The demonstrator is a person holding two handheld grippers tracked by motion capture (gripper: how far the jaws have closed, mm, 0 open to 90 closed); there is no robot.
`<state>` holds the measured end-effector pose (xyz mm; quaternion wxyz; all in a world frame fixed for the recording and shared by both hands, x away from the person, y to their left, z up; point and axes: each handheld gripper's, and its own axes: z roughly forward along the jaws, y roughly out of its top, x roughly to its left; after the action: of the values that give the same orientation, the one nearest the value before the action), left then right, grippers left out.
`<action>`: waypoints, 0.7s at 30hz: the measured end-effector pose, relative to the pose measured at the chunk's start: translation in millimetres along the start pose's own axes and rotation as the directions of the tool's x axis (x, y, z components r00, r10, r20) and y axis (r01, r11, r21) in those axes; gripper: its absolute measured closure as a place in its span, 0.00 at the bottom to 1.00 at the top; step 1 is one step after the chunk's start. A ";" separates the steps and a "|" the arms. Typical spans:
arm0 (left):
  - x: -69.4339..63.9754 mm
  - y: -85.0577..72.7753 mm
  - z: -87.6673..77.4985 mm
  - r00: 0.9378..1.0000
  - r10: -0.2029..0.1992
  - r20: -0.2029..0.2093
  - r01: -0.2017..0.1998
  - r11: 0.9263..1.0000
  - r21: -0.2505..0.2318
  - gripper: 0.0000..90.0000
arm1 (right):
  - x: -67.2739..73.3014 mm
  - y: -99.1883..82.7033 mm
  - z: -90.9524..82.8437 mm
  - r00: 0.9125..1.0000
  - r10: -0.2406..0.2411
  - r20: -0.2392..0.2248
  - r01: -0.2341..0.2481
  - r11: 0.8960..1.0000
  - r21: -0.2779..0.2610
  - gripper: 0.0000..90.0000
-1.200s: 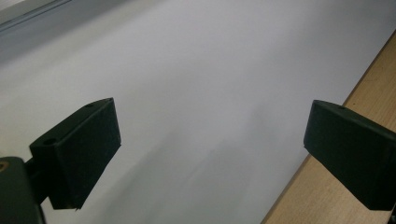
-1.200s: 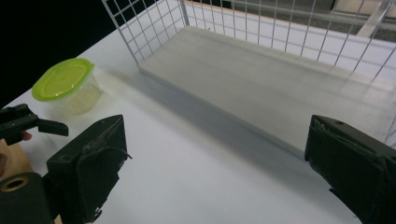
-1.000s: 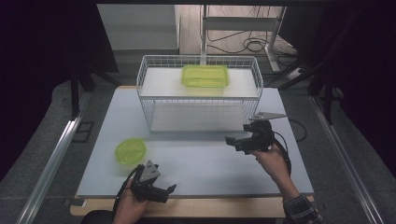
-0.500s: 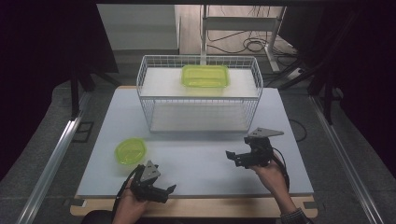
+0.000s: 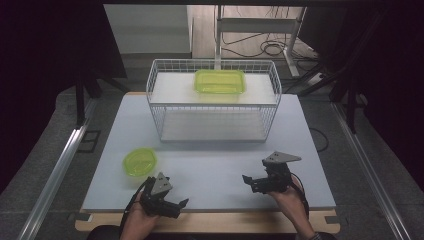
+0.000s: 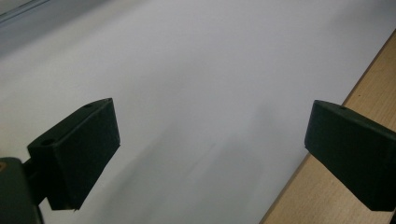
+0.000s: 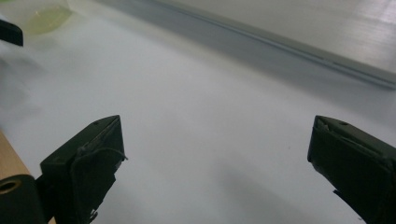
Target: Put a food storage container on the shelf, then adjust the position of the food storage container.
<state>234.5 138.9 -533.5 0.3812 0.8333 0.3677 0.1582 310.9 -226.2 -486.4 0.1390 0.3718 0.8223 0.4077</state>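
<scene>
Both idle low on the bench (image 5: 210, 170), left gripper (image 5: 176, 206) and right gripper (image 5: 251, 182) fingers wide and empty; round green lid (image 5: 139, 161) lies lower left, nearest the left gripper, so next is probably reach and grasp its rim.

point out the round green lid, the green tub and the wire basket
round green lid (image 5: 139, 161), high view, middle of its top face
green tub (image 5: 220, 81), high view, middle of its inside
wire basket (image 5: 214, 104), high view, front top rim wire
</scene>
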 end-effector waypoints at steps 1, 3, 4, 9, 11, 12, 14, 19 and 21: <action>-0.5 0.0 0.3 1.000 0.004 0.000 -0.004 1.000 0.003 0.03 | 0.2 -1.6 0.6 1.000 0.002 -0.001 -0.002 1.000 0.002 0.04; -1.0 0.0 0.9 1.000 0.009 0.000 -0.009 1.000 0.008 0.03 | 0.3 -6.1 2.5 1.000 0.009 -0.003 -0.009 1.000 0.018 0.04; -1.1 0.0 1.1 1.000 0.010 -0.001 -0.010 1.000 0.011 0.03 | 0.0 -8.1 3.6 1.000 0.009 -0.003 -0.009 1.000 0.026 0.04; -0.3 1.0 0.4 1.000 -0.019 0.008 0.019 1.000 0.009 0.03 | -2.0 -14.0 6.0 1.000 0.025 -0.005 -0.024 0.999 0.047 0.04; 1.0 2.6 -1.1 0.999 -0.045 0.002 0.045 0.999 0.006 0.03 | -3.2 -14.1 5.5 1.000 0.028 -0.004 -0.028 0.999 0.043 0.04; 1.8 3.9 -2.2 0.999 -0.051 -0.002 0.051 0.999 0.008 0.02 | -4.2 -14.1 4.9 1.000 0.029 -0.002 -0.029 0.999 0.040 0.04; 4.1 7.1 -5.3 0.998 -0.055 0.001 0.055 0.998 -0.001 0.01 | -5.8 -14.4 4.3 1.000 0.029 0.001 -0.029 0.999 0.037 0.04; 17.3 20.4 -18.5 0.997 -0.080 -0.003 0.080 0.996 -0.041 0.09 | -8.0 -15.6 4.0 0.999 0.043 0.004 -0.043 0.998 0.036 0.04; 22.2 24.4 -24.6 0.997 -0.078 -0.002 0.078 0.996 -0.054 0.20 | -8.0 -15.6 3.9 0.999 0.044 0.004 -0.044 0.998 0.034 0.04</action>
<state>248.2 157.2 -499.3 0.4086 0.8075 0.3964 0.1546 310.7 -235.9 -501.5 0.1249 0.3928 0.8206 0.3958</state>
